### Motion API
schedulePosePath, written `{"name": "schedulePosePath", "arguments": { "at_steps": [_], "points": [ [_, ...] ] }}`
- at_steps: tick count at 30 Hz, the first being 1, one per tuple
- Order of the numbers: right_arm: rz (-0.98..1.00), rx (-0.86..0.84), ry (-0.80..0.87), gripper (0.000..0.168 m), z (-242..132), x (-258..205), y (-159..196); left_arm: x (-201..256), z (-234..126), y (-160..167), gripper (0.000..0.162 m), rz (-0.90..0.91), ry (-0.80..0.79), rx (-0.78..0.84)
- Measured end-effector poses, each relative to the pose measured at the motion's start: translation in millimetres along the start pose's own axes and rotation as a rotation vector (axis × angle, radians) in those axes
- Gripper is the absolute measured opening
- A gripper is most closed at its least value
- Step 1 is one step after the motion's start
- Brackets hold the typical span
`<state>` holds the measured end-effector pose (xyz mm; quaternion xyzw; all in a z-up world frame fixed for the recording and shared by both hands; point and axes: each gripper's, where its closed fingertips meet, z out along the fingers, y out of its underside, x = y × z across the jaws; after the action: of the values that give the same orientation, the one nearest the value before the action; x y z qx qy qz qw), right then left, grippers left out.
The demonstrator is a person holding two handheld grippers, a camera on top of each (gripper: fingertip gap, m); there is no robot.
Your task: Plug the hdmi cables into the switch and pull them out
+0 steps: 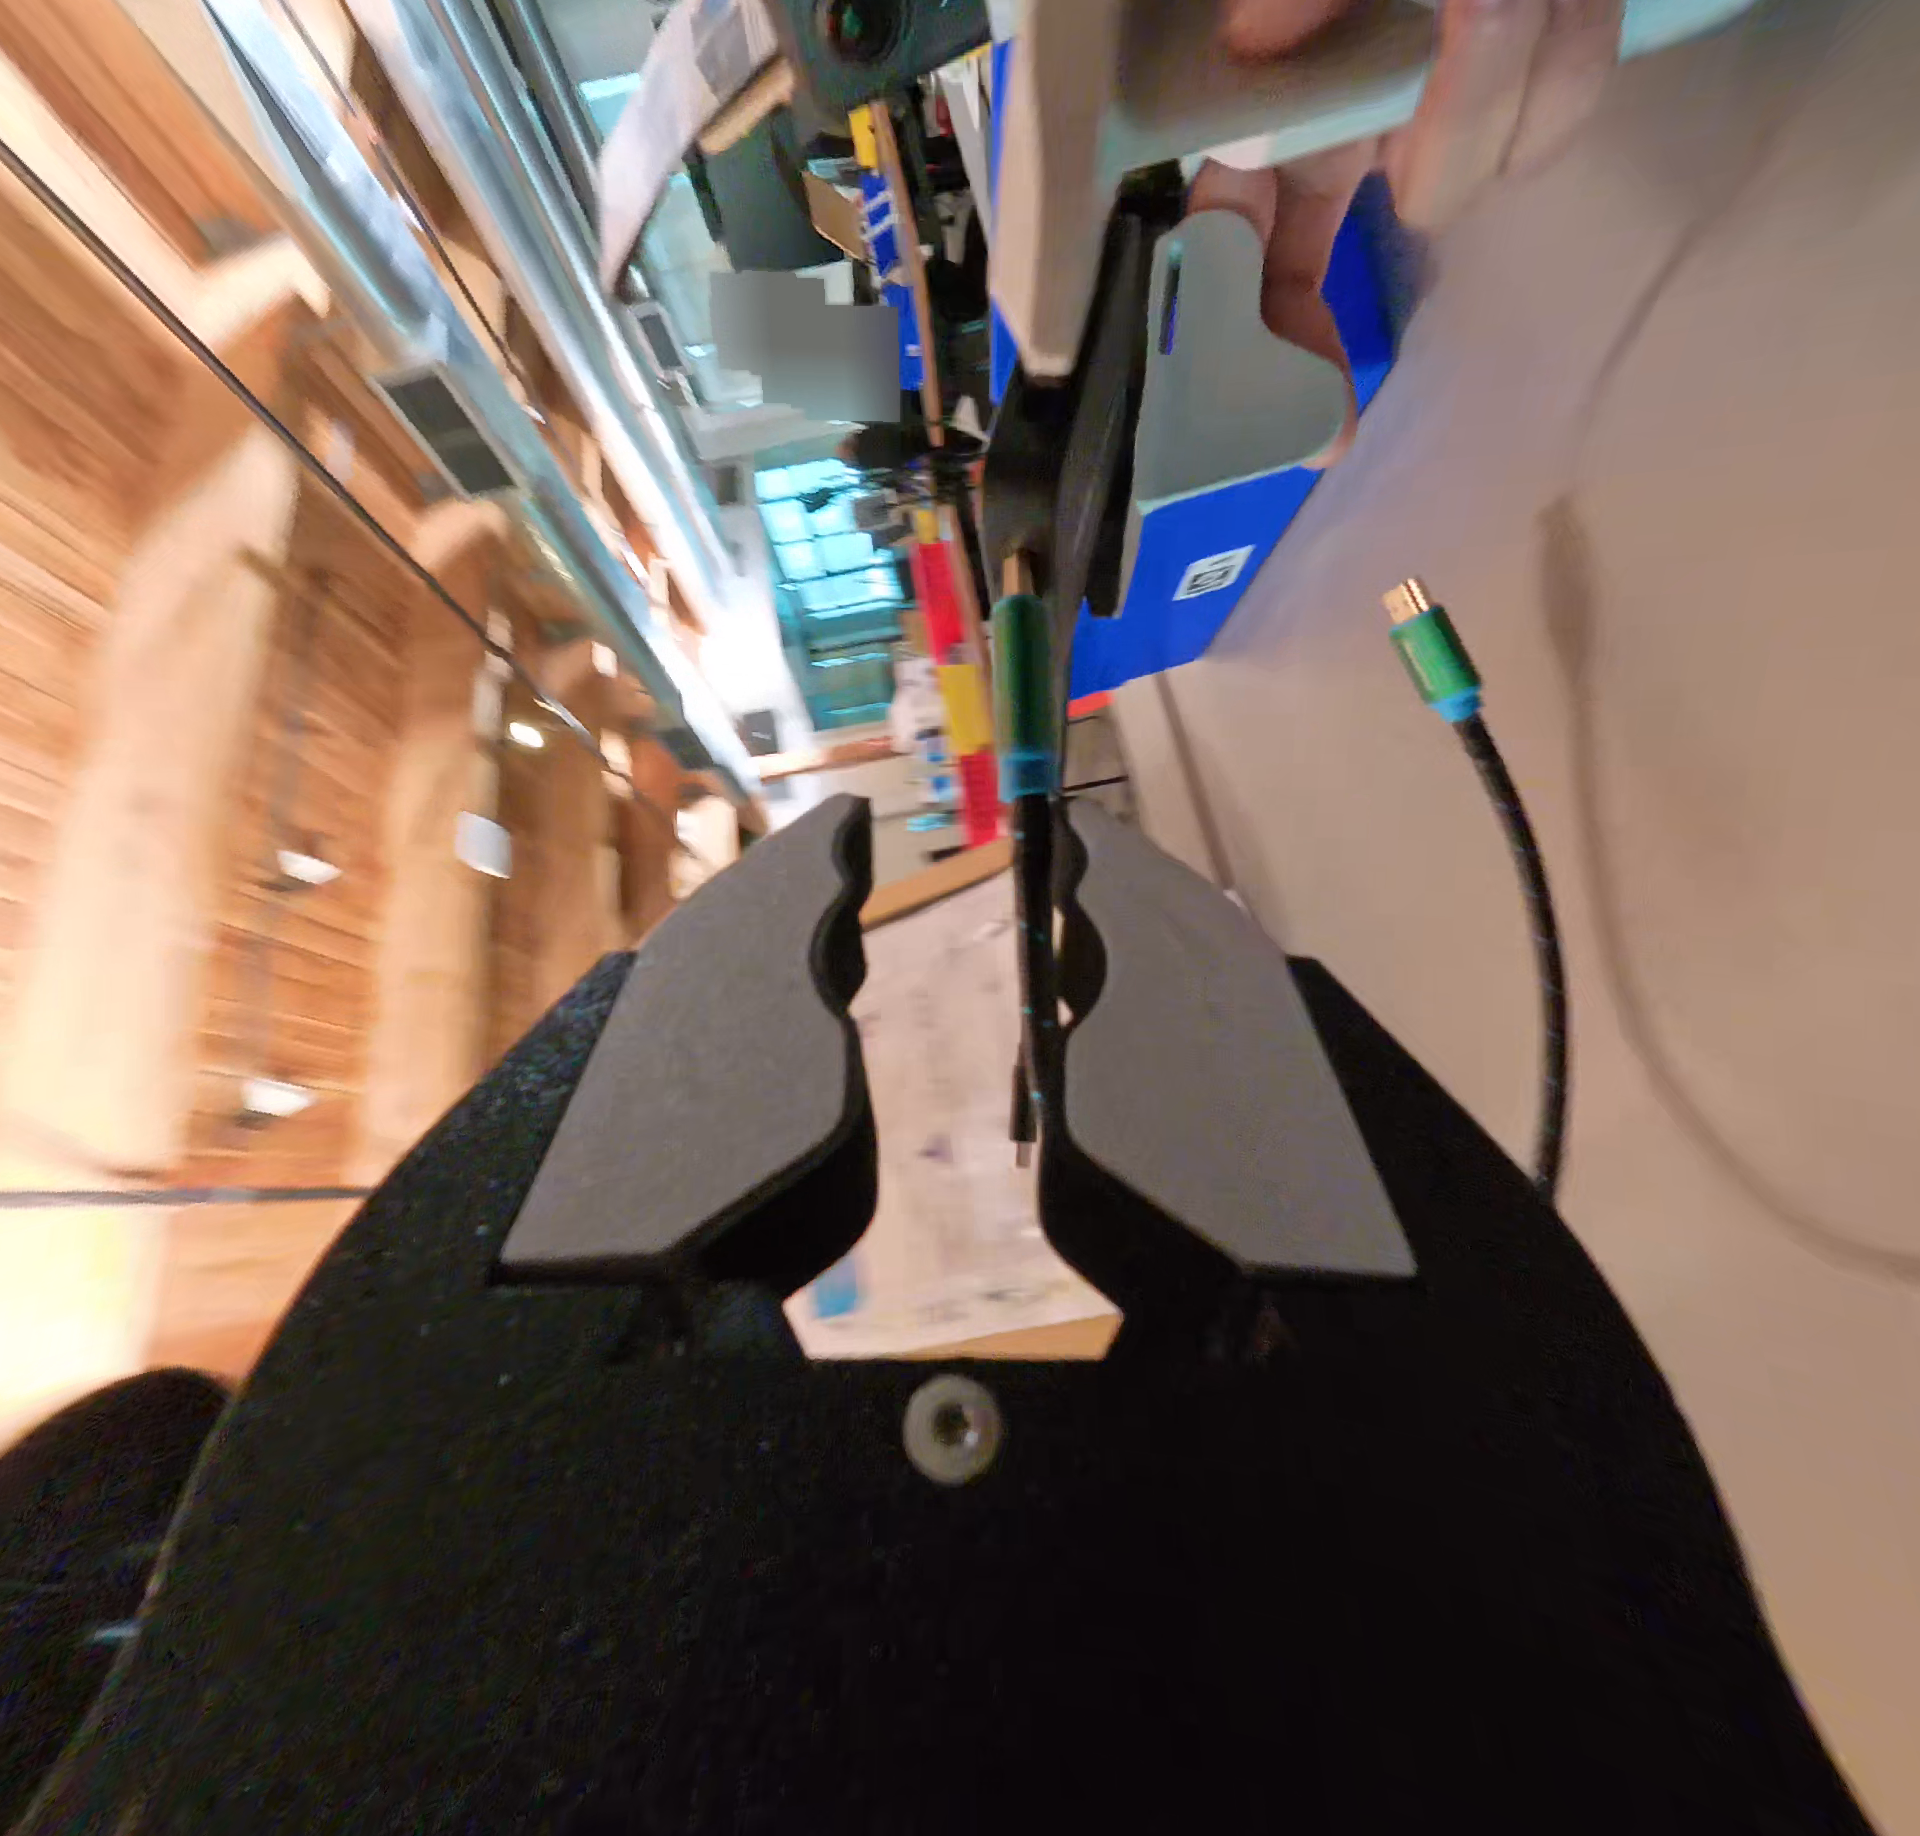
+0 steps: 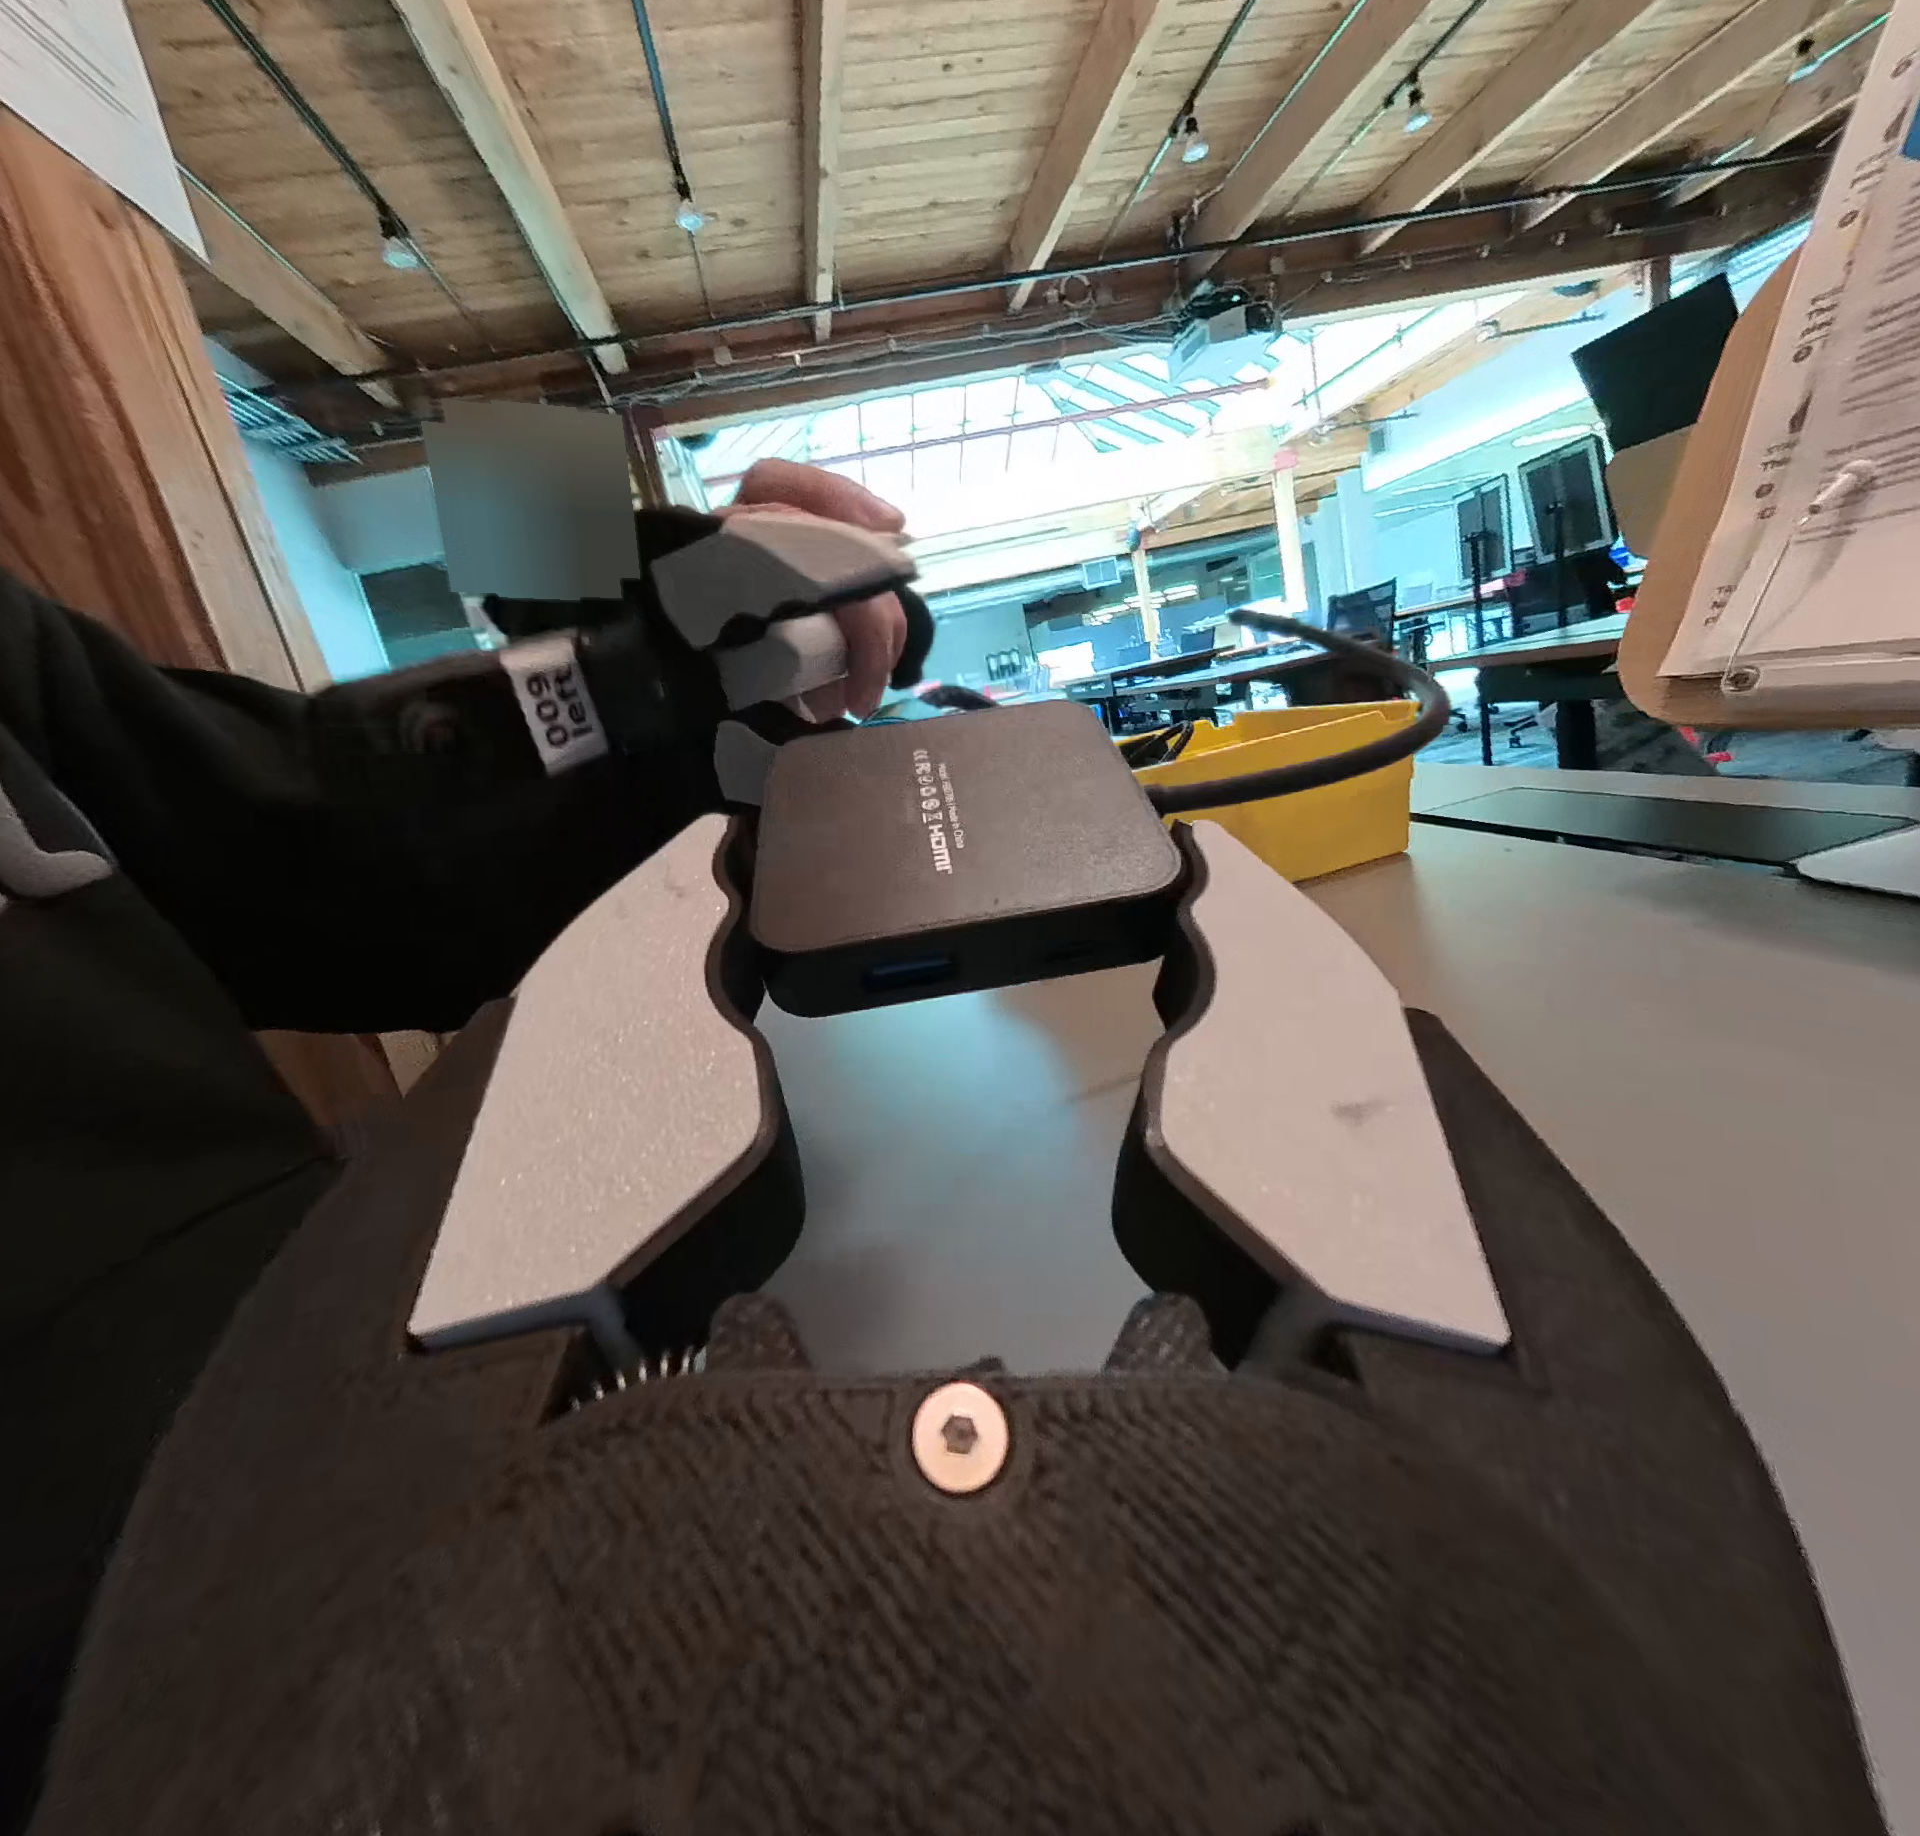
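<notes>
L gripper (image 1: 966, 830): jaws apart, nothing clamped; a braided black cable (image 1: 1039, 965) runs between the fingers, close along the R-hand finger (image 1: 1195, 1048), contact unclear.
Plug 1 (image 1: 1023, 695): green shell, blue collar, in line w/ the switch (image 1: 1060, 498), seen edge-on; looks seated, blur hides the port.
Plug 2 (image 1: 1432, 656): same colours, loose on the pale table (image 1: 1714, 851), well apart from switch.
R gripper (image 2: 961, 913): clamped on dark flat switch (image 2: 956, 830), held off the table (image 2: 1558, 1007).
Yellow bin (image 2: 1309, 799): behind switch.
</notes>
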<state>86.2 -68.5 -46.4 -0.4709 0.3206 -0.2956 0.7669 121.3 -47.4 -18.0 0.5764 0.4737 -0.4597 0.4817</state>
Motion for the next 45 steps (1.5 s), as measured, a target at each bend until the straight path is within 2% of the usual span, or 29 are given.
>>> {"name": "schedulePosePath", "arguments": {
  "at_steps": [1,3,5,7,9,12,19,21,26,28,36,45],
  "points": [
    [-0.006,-0.008,-0.001,0.076,1,0,1,3,2,4,0.034,-0.076,0.034,-0.007],
    [-0.022,-0.026,0.003,0.076,3,-1,4,9,4,7,0.014,-0.190,0.074,0.002],
    [-0.055,-0.036,0.027,0.076,3,1,6,15,5,8,0.010,-0.283,0.116,0.018],
    [-0.070,-0.056,0.043,0.076,3,3,9,18,6,10,0.017,-0.394,0.156,0.024],
    [-0.086,-0.059,0.056,0.076,4,5,10,24,5,10,0.011,-0.498,0.220,0.042],
    [-0.097,-0.086,0.065,0.076,5,6,14,32,5,13,0.011,-0.535,0.283,0.036],
    [-0.110,-0.078,0.105,0.076,4,11,13,44,4,21,0.006,-0.434,0.367,-0.054],
    [-0.108,-0.076,0.119,0.076,3,13,12,40,6,26,0.006,-0.370,0.320,-0.109],
    [-0.029,-0.018,0.093,0.076,1,12,5,20,5,21,0.006,0.065,0.147,-0.234],
    [0.000,0.010,0.086,0.076,-1,13,0,15,6,14,0.006,0.163,0.107,-0.264],
    [0.024,0.065,0.064,0.076,-3,11,-8,1,8,26,0.006,0.186,0.059,-0.442],
    [0.014,0.067,0.101,0.076,-4,16,-8,7,13,21,0.006,0.179,0.059,-0.480]
  ]
}}
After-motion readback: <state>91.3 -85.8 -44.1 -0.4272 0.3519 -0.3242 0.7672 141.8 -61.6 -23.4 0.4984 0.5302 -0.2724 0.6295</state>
